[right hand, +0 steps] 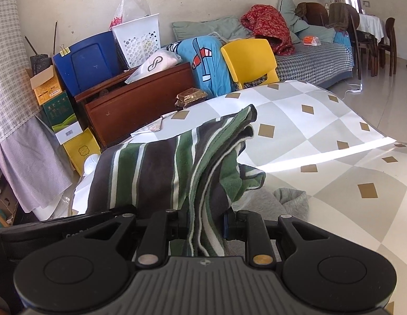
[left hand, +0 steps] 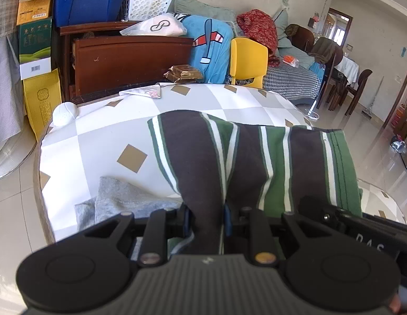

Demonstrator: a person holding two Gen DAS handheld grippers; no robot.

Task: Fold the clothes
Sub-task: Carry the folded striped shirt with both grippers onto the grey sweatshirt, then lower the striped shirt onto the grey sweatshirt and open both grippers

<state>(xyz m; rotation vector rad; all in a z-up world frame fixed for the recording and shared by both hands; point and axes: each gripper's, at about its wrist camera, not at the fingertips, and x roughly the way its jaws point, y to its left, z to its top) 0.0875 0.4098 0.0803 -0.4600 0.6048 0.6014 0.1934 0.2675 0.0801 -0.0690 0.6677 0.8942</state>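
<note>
Left gripper (left hand: 207,218) nearly closed, pinching a fold of the striped garment (left hand: 255,157), right gripper (right hand: 206,220) likewise clamped on its bunched edge, garment held between them above the diamond-patterned tablecloth (right hand: 321,131), grey cloth (left hand: 119,197) on the tablecloth just beneath

My left gripper (left hand: 207,218) and right gripper (right hand: 206,220) both angle downward, jaws nearly closed, each pinching cloth (left hand: 203,157), side by side.
</note>
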